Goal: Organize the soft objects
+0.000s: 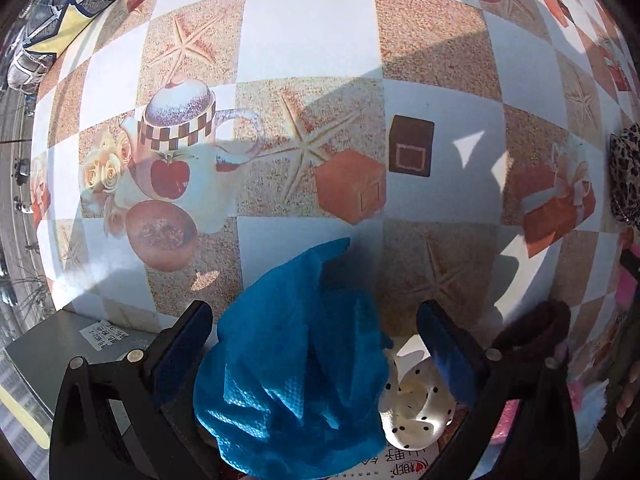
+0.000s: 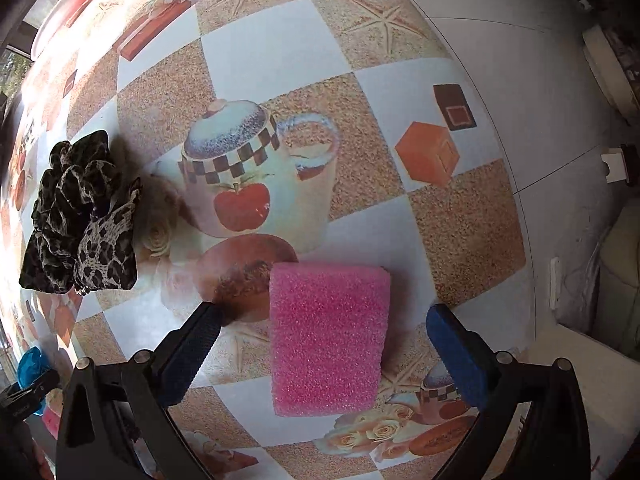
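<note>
Nearby clutter: a leopard-print fabric bundle (image 2: 78, 216) lies on the far left of the table, well apart from the sponge; a white black-dotted soft piece (image 1: 416, 400) sits just beside the blue cloth, on its right.
Left gripper (image 1: 316, 348): jaws spread wide, the crumpled blue cloth (image 1: 296, 364) bunched between them; whether the pads touch it, I cannot tell.
Right gripper (image 2: 324, 340): jaws wide, either side of the pink sponge (image 2: 328, 336), pads clear of it.
Surface: a glossy checkered tablecloth (image 2: 248, 52) printed with starfish, mugs and apples; sunlit, with grey floor tiles (image 2: 520, 60) beyond.
Textures: sponge a porous rectangular block; cloth waffle-woven and thin.
</note>
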Demonstrator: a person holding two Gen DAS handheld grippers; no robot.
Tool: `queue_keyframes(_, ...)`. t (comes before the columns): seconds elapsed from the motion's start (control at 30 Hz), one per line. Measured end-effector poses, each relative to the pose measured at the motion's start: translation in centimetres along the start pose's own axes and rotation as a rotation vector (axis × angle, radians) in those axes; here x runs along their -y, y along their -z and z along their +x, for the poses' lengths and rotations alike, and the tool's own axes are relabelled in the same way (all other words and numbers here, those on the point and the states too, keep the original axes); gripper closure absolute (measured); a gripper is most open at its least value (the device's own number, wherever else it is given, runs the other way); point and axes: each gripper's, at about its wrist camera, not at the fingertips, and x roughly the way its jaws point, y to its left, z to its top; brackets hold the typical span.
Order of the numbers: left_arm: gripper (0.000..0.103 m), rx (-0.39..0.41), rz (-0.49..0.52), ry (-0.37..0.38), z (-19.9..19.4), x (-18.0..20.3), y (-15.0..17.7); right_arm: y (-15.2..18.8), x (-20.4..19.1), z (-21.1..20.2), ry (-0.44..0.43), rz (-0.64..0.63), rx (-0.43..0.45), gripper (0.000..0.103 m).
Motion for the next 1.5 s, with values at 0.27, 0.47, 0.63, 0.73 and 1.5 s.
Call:
queue_keyframes(0.27, 0.002, -0.095, 0.027, 0.071, 1.4, 1.3, -0.2, 0.0, 0.5, 0.2, -0.007, -0.004, -0.013, 0.000)
queue_keyframes(0.47, 0.035, -0.006, 0.068, 0.071, -0.2, 2.6, 0.8, 0.1, 0.2, 0.0, 0.004, -0.040, -0.027, 0.013)
queue_keyframes(0.63, 0.068, 0.117, 0.063, 0.030, -2.6, 2.1, 1.4, 1.0, 0.6, -1.5, -0.045, -0.048, 0.026, 0.056)
queue_keyframes(0.73, 0.068, 0.210, 0.051, 0.012, -4.7, 1.4, 2.3, 1.6, 1.7, -1.9, -0.070, -0.015, 0.035, 0.056)
queue_keyframes(1.5, 0.068, 0.433, 0.055, 0.125, -13.8, -2.0, 8.9, 12.1, 2.7, -8.8, -0.226, 0.072, 0.059, 0.056)
